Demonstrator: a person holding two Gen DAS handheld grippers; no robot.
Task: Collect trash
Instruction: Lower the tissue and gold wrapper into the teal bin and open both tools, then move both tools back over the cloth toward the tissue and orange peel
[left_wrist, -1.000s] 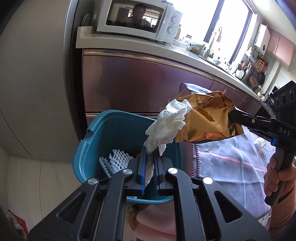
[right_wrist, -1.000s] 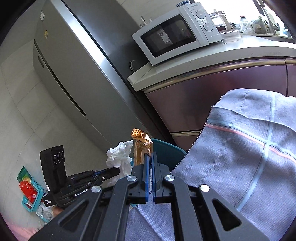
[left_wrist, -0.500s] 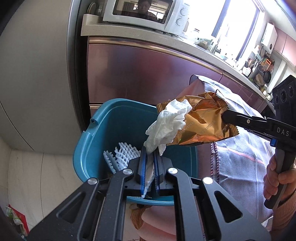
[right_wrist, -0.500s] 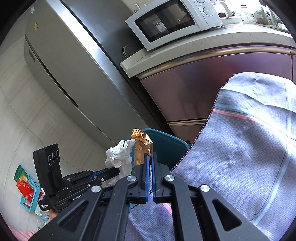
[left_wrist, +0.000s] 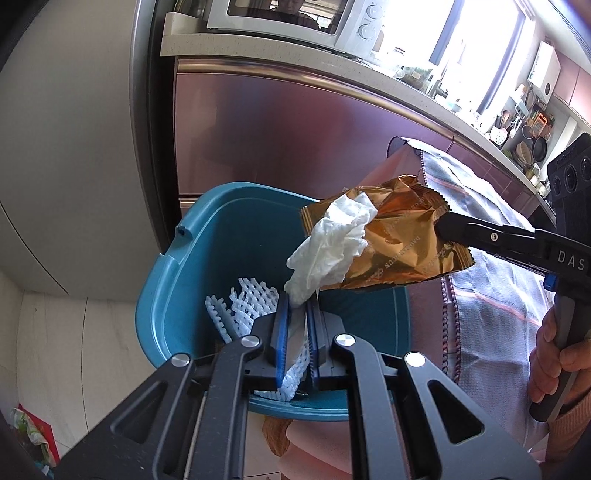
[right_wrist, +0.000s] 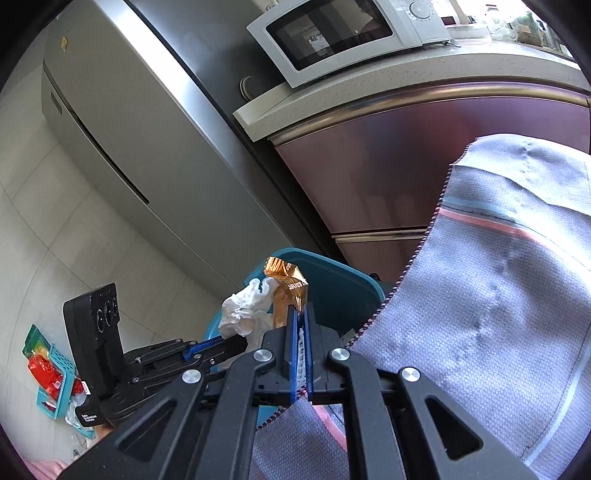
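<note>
**Both grippers hold trash above the bin**

A teal bin (left_wrist: 177, 295) stands on the floor before the purple cabinet (left_wrist: 295, 129), white foam netting (left_wrist: 251, 299) inside. Above its mouth, the right gripper (left_wrist: 441, 227) clamps a crumpled gold wrapper (left_wrist: 399, 243). The left gripper (left_wrist: 297, 314), jaws narrow, pinches a white tissue (left_wrist: 332, 240) touching that wrapper.

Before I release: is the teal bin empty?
No, white foam netting already lies inside the teal bin.
</note>
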